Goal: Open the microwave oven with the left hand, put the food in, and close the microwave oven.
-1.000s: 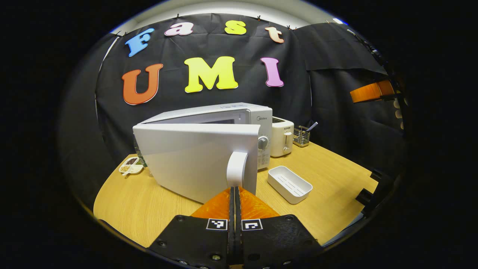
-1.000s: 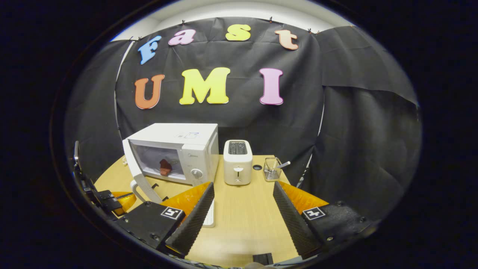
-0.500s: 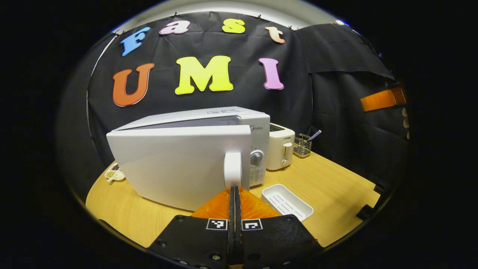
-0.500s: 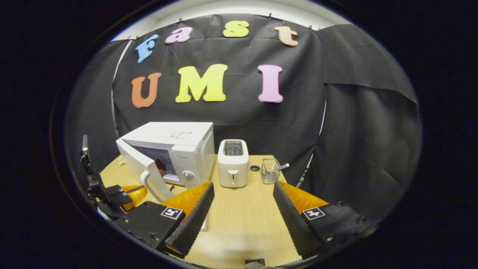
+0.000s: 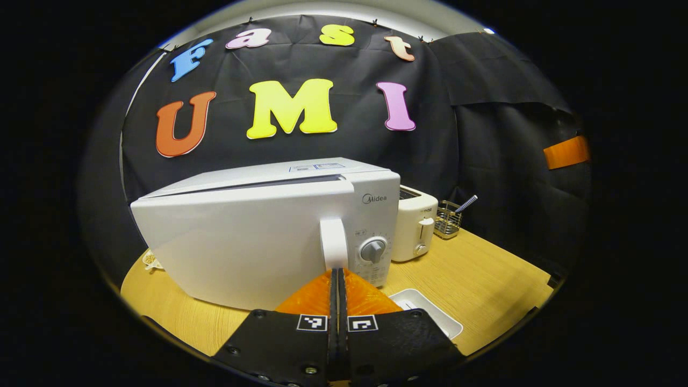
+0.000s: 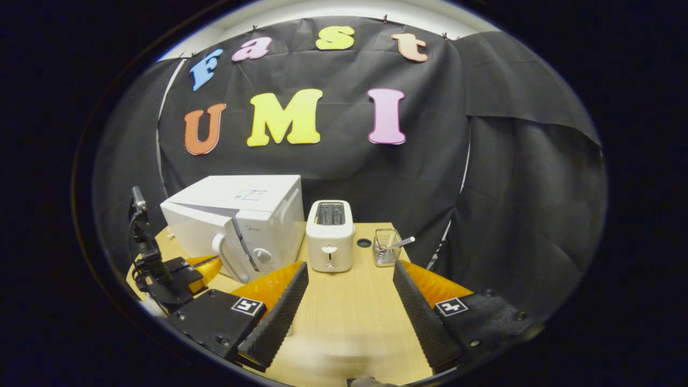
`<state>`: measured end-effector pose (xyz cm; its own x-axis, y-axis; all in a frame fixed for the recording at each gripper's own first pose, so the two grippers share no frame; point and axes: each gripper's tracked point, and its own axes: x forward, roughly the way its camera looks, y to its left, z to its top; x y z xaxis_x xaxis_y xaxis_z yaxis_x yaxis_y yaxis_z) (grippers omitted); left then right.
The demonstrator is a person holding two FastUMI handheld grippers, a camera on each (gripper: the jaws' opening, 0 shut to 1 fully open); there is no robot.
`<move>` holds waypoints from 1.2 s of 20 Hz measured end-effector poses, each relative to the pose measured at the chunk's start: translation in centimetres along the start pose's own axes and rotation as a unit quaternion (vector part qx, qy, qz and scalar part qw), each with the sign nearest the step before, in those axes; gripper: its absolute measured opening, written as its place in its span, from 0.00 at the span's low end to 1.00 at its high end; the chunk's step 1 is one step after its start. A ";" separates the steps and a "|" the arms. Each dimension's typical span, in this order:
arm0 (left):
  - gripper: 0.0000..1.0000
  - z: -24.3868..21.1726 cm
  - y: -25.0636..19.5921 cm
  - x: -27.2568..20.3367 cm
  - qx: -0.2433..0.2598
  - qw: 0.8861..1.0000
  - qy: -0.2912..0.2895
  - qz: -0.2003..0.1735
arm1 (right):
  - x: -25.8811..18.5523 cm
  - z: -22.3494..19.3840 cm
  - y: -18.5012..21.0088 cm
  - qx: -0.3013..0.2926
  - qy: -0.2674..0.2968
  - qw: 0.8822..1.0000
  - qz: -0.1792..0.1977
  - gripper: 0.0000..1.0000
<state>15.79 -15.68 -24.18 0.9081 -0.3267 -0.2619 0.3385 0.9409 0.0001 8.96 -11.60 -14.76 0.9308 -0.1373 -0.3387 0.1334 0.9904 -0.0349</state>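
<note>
The white microwave (image 5: pixel 371 183) stands on the wooden table (image 5: pixel 484 269). Its door (image 5: pixel 242 242) is ajar by a narrow gap. My left gripper (image 5: pixel 337 271) is shut with nothing between its fingers, and its tips rest against the door handle (image 5: pixel 334 244). In the right gripper view the microwave (image 6: pixel 247 196) is at the left, with the left gripper (image 6: pixel 207 266) beside the handle (image 6: pixel 223 258). The door hides the food. My right gripper (image 6: pixel 349 279) hangs open over the table, apart from the microwave.
A white toaster (image 5: pixel 416 223) (image 6: pixel 329 236) stands right of the microwave, then a wire basket (image 5: pixel 450 220) (image 6: pixel 386 247) holding a utensil. A white tray (image 5: pixel 430 314) lies near the front edge. A small dish (image 5: pixel 150 259) sits behind the door's left end.
The microwave door has swung from wide open to nearly closed, pushed by the shut left gripper at the handle. The food inside went out of sight. The right gripper stayed open.
</note>
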 end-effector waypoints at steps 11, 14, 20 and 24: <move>0.00 0.8 -0.2 1.9 -0.020 1.000 -0.006 0.020 | 0.7 -0.5 -0.4 0.002 0.006 1.000 -0.001 1.00; 0.00 1.0 0.0 2.3 -0.021 0.999 -0.009 0.031 | 0.8 -0.5 -0.3 0.002 0.008 1.000 0.001 1.00; 0.00 0.0 0.4 3.2 -0.045 0.998 0.008 0.053 | 0.8 -0.5 0.2 -0.004 0.007 1.000 0.010 1.00; 0.00 0.6 1.2 2.7 -0.039 0.998 0.002 0.058 | 0.8 -0.4 0.8 -0.001 0.005 1.000 0.018 1.00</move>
<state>18.80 -15.52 -24.27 0.9389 -0.2153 -0.2684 0.2112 0.9764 -0.0444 9.66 -10.88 -15.42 0.9315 -0.1009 -0.3495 0.0986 0.9948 -0.0245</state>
